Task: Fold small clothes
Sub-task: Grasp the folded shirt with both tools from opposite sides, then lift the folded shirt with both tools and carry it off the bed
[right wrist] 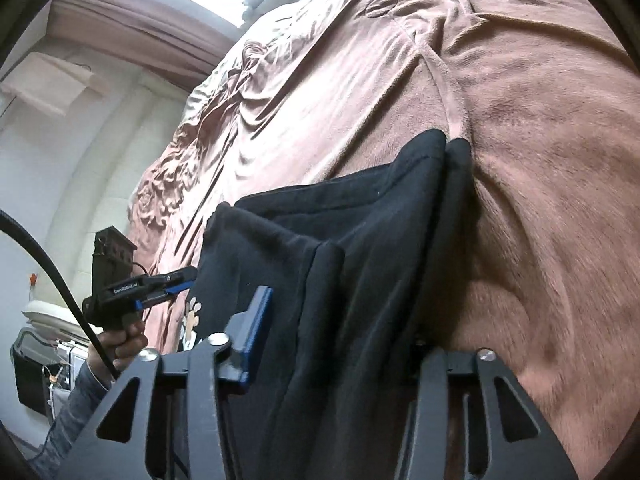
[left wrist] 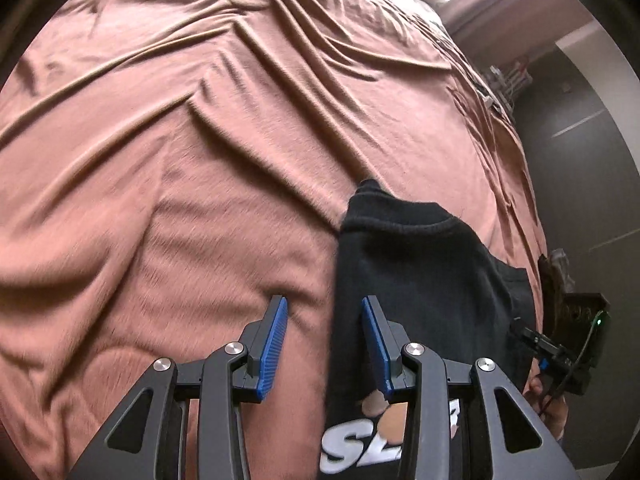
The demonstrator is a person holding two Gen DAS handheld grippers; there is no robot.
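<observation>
Black garment [right wrist: 360, 280], a small top with a white print and a paw motif, is the thing I am folding; it lies partly doubled over on the bed [left wrist: 180, 160], whose rumpled pinkish-brown blanket fills everything ahead of both claws. From my left claw [left wrist: 324, 344] the cloth sits just to the right and runs underneath, its ribbed neck edge ahead and to the right. This claw stands part-open: the cloth's edge lies between the blue pads [left wrist: 274, 344], but I see neither pad pressing it. My right claw [right wrist: 340, 344] has thick folds of the garment running up between its jaws; only the left pad shows, the right one is buried in fabric, so I cannot tell whether it is clamped. I judge the cloth light, limp and thick, likely to sag and slide on the plush blanket; hems and corners look the best holds. No containers sit near either claw.
</observation>
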